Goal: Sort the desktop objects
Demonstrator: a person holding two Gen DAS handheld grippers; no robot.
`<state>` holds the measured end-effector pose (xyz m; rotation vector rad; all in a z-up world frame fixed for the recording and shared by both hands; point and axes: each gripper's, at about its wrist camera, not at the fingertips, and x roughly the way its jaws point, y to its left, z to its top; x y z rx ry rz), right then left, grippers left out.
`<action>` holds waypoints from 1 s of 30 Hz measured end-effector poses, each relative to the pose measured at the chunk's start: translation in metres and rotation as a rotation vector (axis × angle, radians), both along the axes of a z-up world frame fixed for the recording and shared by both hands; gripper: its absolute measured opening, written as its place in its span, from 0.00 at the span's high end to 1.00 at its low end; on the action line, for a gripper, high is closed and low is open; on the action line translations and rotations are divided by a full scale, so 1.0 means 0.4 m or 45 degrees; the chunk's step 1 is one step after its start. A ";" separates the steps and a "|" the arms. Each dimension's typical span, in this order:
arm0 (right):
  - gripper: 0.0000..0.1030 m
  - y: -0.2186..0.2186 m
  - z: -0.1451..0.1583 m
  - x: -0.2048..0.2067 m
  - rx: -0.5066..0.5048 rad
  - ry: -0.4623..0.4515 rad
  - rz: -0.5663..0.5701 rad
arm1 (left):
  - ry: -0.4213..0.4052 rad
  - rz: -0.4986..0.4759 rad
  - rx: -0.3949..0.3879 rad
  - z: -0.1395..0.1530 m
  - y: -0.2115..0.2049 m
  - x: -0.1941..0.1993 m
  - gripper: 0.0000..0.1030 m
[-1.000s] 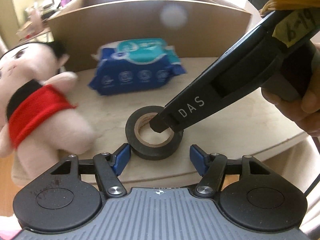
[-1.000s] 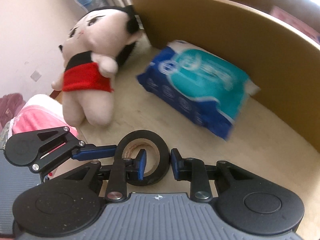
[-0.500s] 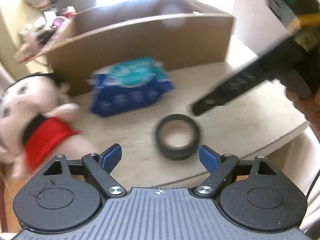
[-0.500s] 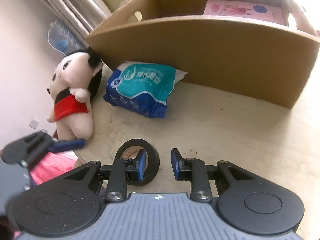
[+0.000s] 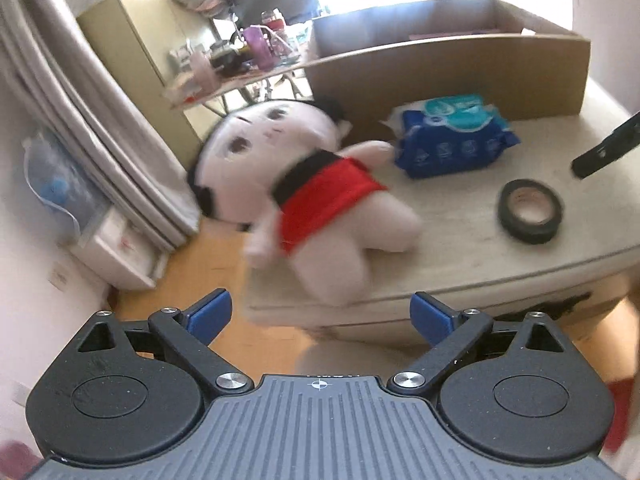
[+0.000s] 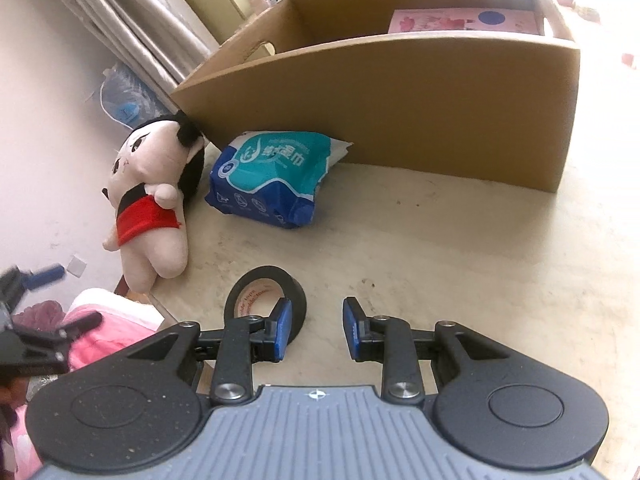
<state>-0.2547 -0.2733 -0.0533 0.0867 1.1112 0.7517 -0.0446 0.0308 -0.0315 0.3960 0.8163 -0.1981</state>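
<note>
Now the right gripper [image 6: 316, 326], fingers spread, is hovering beside the tape roll [image 6: 264, 304]; straddling its wall looks best, while the left gripper [image 5: 320, 312] is gaping empty.

1. The left gripper [image 5: 320, 314] hung with its jaws spread wide, off the table's [image 5: 460, 276] near edge.
2. A plush doll [image 5: 320, 200] lay left of the tape roll [image 5: 530, 211].
3. The wipes pack [image 5: 454, 136] sat farther back.

Left tongs [image 5: 320, 312] gaping wide, holding nothing; right tongs [image 6: 314, 328] standing partly parted, also gripping nothing.
</note>
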 end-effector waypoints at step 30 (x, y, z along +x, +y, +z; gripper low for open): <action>0.58 0.073 -0.016 -0.025 -0.046 -0.071 0.061 | -0.055 -0.217 -0.600 -0.064 -0.170 0.028 0.01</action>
